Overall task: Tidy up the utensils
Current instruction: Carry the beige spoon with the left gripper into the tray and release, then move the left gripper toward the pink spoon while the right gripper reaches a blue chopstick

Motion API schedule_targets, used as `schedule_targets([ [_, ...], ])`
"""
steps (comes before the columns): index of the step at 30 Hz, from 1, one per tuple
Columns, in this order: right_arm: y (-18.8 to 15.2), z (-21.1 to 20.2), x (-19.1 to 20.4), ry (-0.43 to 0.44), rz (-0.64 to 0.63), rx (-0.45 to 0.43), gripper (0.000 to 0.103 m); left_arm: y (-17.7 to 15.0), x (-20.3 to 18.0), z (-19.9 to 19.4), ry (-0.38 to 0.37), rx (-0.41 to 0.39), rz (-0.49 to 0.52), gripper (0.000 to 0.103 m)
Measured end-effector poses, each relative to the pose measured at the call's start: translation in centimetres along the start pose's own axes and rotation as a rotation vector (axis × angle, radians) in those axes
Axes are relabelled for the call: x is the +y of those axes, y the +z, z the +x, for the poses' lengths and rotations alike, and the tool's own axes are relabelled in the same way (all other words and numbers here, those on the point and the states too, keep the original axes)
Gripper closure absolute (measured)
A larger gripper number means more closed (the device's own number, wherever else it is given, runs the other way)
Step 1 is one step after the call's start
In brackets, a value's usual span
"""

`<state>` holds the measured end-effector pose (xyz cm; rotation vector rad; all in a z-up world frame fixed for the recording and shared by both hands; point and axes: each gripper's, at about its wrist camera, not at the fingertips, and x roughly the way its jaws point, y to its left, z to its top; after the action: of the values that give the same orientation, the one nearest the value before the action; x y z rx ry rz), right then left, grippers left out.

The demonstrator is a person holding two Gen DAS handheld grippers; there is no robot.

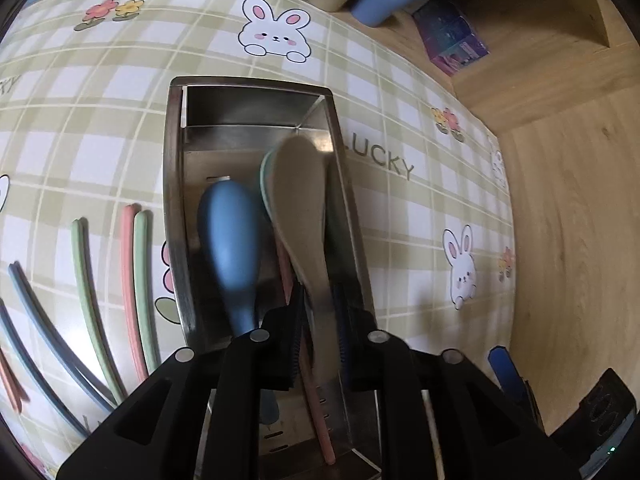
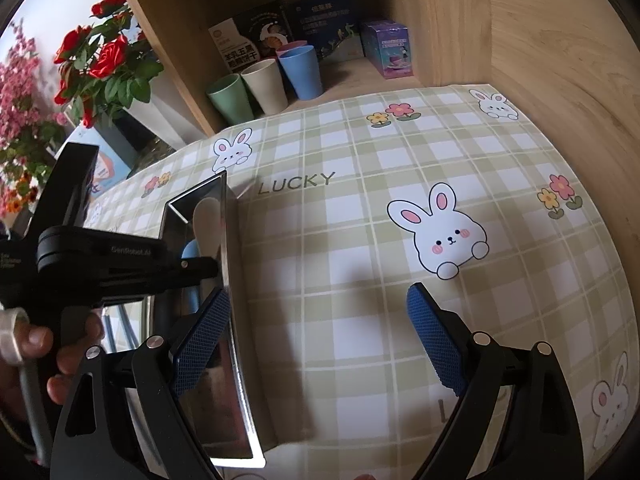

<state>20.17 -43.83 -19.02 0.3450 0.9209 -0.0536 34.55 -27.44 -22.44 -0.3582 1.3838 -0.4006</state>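
- A long steel tray (image 1: 256, 120) lies on a green-and-white checked tablecloth (image 1: 100, 120) printed with white rabbits, small flowers and the word LUCKY.
- The left gripper (image 1: 318, 344) points steeply down over the near end of the tray. A beige spoon (image 1: 300, 208) runs between its two fingers, bowl pointing away toward the far end of the tray. The fingers sit close on either side of the handle; the spoon looks blurred, and it cannot be told for certain whether the pads press on it.
- Inside the tray, a blue spoon (image 1: 232, 240) lies along the left side. A mint-green spoon (image 1: 266, 178) peeks out from under the beige one, and a pink handle (image 1: 316, 412) shows near the tray's near end.
- On the cloth left of the tray lie loose chopsticks (image 1: 132, 280) in pink, green and blue, fanned out side by side.
- The right gripper (image 2: 316, 340) hovers over the cloth with its fingers spread wide and nothing between them. Its left blue pad (image 2: 200, 344) sits just beside the tray's shiny outer wall; whether it touches cannot be told.
- In the right wrist view, a hand (image 2: 60, 352) grips the handle of the left gripper at the left edge.
- Behind the table, a wooden shelf (image 2: 440, 20) holds green, beige and blue cups (image 2: 264, 84) in a row, plus several boxes (image 2: 386, 50).
- Red and pink flowers (image 2: 104, 60) stand to the left of the shelf.
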Motion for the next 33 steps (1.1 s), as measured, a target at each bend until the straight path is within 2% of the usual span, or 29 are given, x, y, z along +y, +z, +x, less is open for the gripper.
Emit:
schedule_targets([
  [7, -0.3, -1.4, 1.4, -0.002, 0.006, -0.024, 0.016, -0.2, 0.8, -4.5, -0.081, -0.082, 0.039, 0.081],
  [11, -0.8, -2.1, 3.2, 0.018, 0.017, -0.037, 0.016, -0.8, 1.8, -8.4, -0.097, -0.170, 0.120, 0.081],
  [15, -1.5, -2.2, 5.5, 0.008, 0.015, -0.046, 0.016, -1.9, 4.2, -12.5, -0.056, -0.284, 0.210, 0.081],
  [18, -2.0, -2.2, 7.6, -0.057, -0.022, -0.064, 0.016, -2.5, 7.0, -14.9, -0.062, -0.318, 0.213, 0.081],
  [20, -2.3, -2.0, 8.8, -0.041, -0.027, -0.063, 0.016, -3.0, 8.7, -16.2, -0.073, -0.339, 0.198, 0.081],
  [26, -3.2, -1.0, 11.9, 0.019, -0.040, -0.034, 0.016, -5.3, 13.5, -20.0, -0.007, -0.430, 0.226, 0.077],
  [33, -5.0, 0.3, 16.0, 0.048, -0.117, 0.005, 0.017, -7.4, 18.7, -20.1, 0.082, -0.440, 0.194, 0.075],
])
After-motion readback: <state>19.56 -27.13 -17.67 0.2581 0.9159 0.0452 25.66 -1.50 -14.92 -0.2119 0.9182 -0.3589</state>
